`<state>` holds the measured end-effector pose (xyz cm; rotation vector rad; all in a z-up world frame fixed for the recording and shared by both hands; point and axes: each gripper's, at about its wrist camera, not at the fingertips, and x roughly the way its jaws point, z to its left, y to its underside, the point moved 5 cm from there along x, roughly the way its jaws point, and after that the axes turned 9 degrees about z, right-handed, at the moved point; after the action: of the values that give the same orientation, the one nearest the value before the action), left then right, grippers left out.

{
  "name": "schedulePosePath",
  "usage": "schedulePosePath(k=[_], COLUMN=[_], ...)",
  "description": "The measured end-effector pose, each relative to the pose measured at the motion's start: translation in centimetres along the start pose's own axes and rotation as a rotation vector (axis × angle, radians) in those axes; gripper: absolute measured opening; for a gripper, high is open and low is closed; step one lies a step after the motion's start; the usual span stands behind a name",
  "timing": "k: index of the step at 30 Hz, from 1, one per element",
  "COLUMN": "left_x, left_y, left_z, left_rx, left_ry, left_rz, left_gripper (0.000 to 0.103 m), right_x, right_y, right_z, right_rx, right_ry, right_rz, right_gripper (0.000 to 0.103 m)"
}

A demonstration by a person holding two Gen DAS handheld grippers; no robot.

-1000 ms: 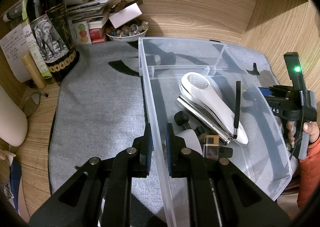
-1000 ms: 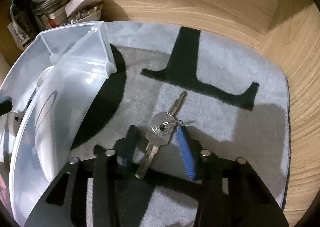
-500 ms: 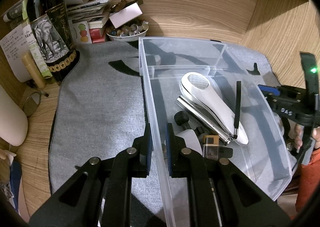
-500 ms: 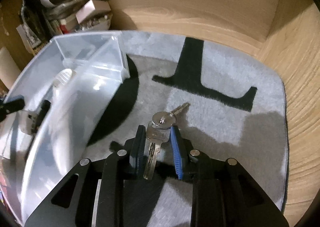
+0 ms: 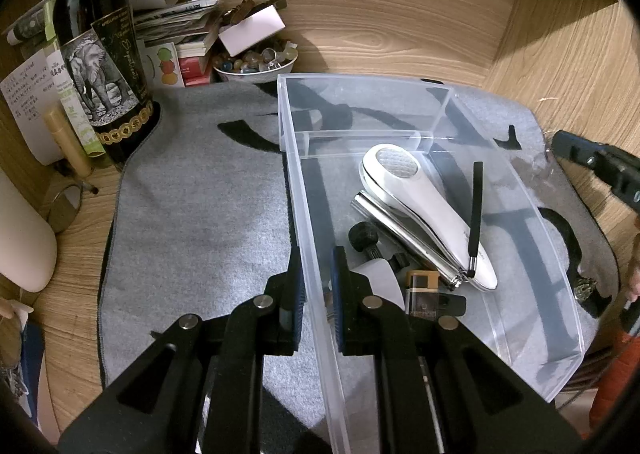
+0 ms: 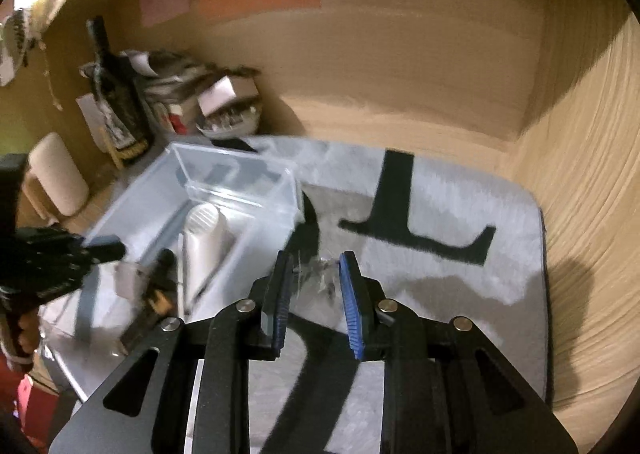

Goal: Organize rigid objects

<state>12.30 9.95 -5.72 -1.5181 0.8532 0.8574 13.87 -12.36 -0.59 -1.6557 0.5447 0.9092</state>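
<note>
My left gripper (image 5: 318, 274) is shut on the left wall of a clear plastic bin (image 5: 296, 174) that stands on the grey mat. The bin holds a white handheld device (image 5: 424, 206), a metal bar, a black stylus (image 5: 475, 214) and a lighter (image 5: 422, 290). My right gripper (image 6: 314, 282) is shut on a bunch of keys (image 6: 320, 274), blurred, held in the air to the right of the bin (image 6: 240, 190). The right gripper also shows at the right edge of the left wrist view (image 5: 556, 146).
A dark wine bottle (image 5: 100, 66), stacked papers and boxes, and a bowl of small stones (image 5: 256, 62) stand at the back left. A grey mat (image 5: 192, 214) with black lettering covers the wooden desk. Wooden walls close the back and right.
My right gripper closed on the keys, lifted them off the mat and swung up and toward the bin. The left gripper and bin have not moved.
</note>
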Motion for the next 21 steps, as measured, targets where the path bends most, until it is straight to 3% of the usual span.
schedulePosePath(k=[1,5,12,17,21], left_x=[0.0,0.0,0.0,0.0,-0.1], left_y=[0.0,0.0,0.0,0.0,0.0], left_z=[0.0,0.1,0.1,0.0,0.0], left_rx=[0.000,0.000,0.000,0.000,0.003], left_ry=[0.000,0.003,0.001,0.002,0.001], left_rz=[0.000,0.000,0.000,0.000,0.001], left_gripper=[0.011,0.011,0.011,0.011,0.011], right_x=[-0.3,-1.3,1.0,3.8,6.2], right_y=[0.0,-0.5,0.8,2.9,4.8], right_z=[0.2,1.0,-0.2,-1.4,-1.7], right_rx=[-0.003,-0.027,-0.014,0.013,0.028], right_ry=[-0.006,-0.005,0.012,0.028,0.032], right_rz=[-0.002,-0.030,0.059,0.155,0.236], right_gripper=[0.008,0.007,0.009,0.034,0.036])
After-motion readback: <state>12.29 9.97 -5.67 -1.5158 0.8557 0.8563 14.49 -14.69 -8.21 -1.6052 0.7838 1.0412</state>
